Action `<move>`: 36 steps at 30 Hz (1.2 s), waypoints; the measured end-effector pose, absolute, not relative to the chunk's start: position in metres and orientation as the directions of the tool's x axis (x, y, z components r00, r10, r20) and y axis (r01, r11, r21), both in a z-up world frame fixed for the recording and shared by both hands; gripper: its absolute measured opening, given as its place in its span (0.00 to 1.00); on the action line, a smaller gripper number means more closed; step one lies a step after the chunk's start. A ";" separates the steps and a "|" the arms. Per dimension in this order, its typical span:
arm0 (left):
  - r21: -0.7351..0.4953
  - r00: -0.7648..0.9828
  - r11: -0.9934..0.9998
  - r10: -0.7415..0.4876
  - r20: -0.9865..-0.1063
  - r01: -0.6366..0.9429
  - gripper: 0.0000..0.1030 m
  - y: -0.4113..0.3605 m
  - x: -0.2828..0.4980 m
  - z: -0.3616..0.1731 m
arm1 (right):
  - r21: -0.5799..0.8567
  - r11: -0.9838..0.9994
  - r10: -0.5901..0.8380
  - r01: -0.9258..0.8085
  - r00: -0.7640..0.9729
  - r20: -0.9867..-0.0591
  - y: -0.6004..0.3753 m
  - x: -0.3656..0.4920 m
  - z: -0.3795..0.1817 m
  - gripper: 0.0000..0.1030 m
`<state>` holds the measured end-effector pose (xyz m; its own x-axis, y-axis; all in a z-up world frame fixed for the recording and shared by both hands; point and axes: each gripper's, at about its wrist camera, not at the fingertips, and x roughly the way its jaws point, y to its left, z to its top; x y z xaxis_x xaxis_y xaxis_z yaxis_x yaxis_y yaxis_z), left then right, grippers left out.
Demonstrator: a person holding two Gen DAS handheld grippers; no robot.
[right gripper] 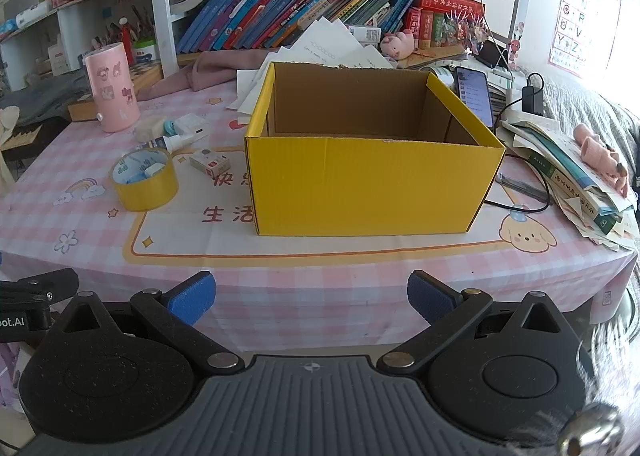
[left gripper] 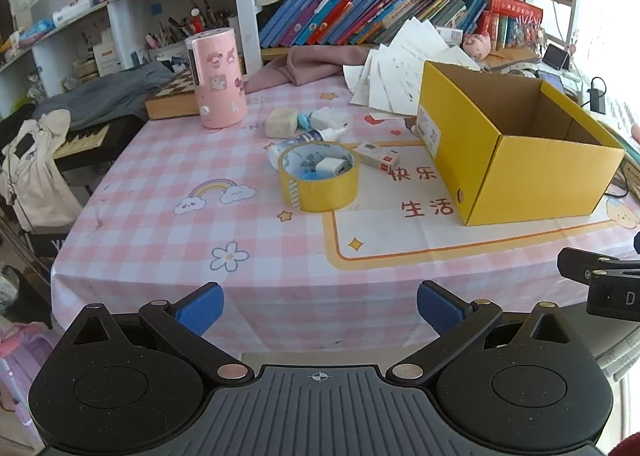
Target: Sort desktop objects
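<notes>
I have both grippers held back at the near edge of the counter [right gripper: 360, 256], which carries a pink checked cloth. My left gripper [left gripper: 320, 306] stands wide apart with nothing between its blue pads. My right gripper [right gripper: 311, 298] is likewise spread wide and empty.

The yellow cardboard box [right gripper: 372, 184] sits upright and open-topped near the middle of the counter, directly ahead of the right gripper. In the right wrist view its brown interior shows no contents, though the floor of the box is mostly hidden by the front wall.

The items to sort lie in a loose cluster to the left of the box. A roll of yellow tape [left gripper: 319, 176] lies flat, nearest to me. Inside its core rests a small white charger block [left gripper: 331, 167] and something blue that I cannot identify. Just beside the roll, toward the box, lies a small white carton [left gripper: 377, 159] with a red mark. Behind the roll, a white squeeze bottle [left gripper: 308, 138] lies on its side. Farther back sit a beige block [left gripper: 281, 122] and a white adapter [left gripper: 331, 119], with a small blue item between them.

A pink cylindrical appliance [left gripper: 218, 78] with stickers stands upright at the rear left. Loose papers [left gripper: 396, 76] lean behind the box.
</notes>
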<state>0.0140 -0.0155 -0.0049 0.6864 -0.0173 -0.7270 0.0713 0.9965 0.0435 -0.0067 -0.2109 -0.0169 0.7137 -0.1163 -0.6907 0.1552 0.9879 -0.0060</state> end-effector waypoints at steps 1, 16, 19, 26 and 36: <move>0.046 0.684 0.996 -0.017 -0.729 0.073 1.00 -0.016 0.014 -0.005 | -0.006 0.988 -0.116 0.155 0.712 -0.692 -0.211 -0.006 -0.017 1.00; 0.061 0.692 0.998 0.030 -0.721 0.021 1.00 0.000 0.018 0.000 | 0.025 0.994 -0.061 0.105 0.737 -0.673 -0.204 -0.001 -0.014 1.00; 0.070 0.718 0.997 0.035 -0.695 0.019 1.00 0.003 0.016 0.006 | 0.028 0.997 -0.038 0.076 0.742 -0.669 -0.197 0.001 -0.013 1.00; 0.033 0.735 0.998 -0.024 -0.677 0.062 1.00 0.015 0.012 0.010 | 0.025 1.000 0.014 0.003 0.770 -0.638 -0.178 0.005 -0.006 0.98; 0.039 0.761 0.998 -0.011 -0.649 0.048 1.00 0.034 0.003 0.013 | 0.064 0.996 0.090 -0.065 0.801 -0.591 -0.159 0.008 0.001 0.76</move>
